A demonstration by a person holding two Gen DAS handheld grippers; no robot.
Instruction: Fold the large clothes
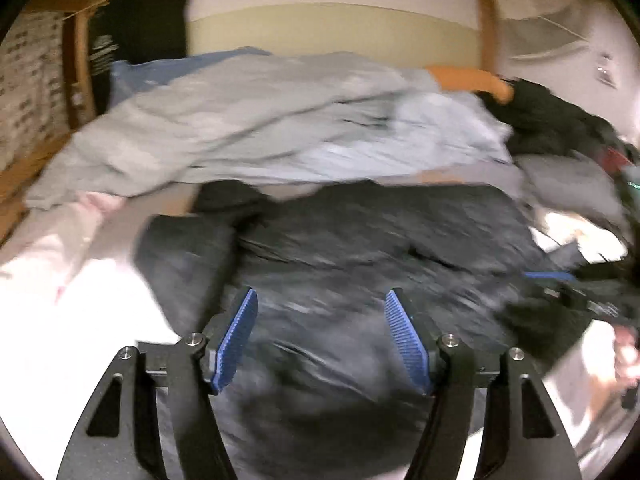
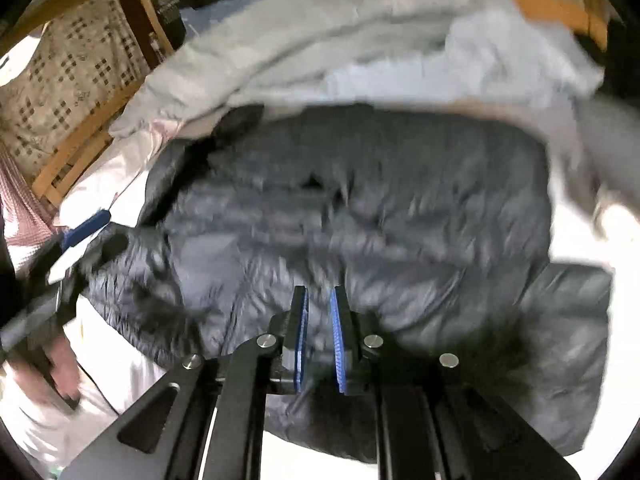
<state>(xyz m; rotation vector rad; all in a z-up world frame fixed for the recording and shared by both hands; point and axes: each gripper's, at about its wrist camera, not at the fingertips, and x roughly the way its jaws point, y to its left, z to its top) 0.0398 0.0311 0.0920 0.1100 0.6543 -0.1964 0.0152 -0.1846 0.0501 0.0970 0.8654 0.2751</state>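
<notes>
A dark padded jacket point(image 1: 360, 240) point(image 2: 360, 200) lies spread on a white bed sheet point(image 1: 60, 300); both views are blurred. My left gripper point(image 1: 321, 294) hovers over the jacket's lower part, open, with only the jacket's surface showing behind its blue pads point(image 1: 240, 336). My right gripper point(image 2: 319, 290) is over the jacket's near edge with its pads almost together; no cloth can be made out in the thin gap. A sleeve point(image 2: 572, 320) sticks out at the right. Each view catches the other gripper at its edge, held by a hand point(image 2: 60, 360).
A heap of light grey and pale blue clothes point(image 1: 248, 120) point(image 2: 320, 40) lies just beyond the jacket. Black clothes point(image 1: 552, 116) are piled at the far right. A wooden frame point(image 1: 78, 68) point(image 2: 80, 152) and patterned bedding point(image 2: 72, 80) stand to the left.
</notes>
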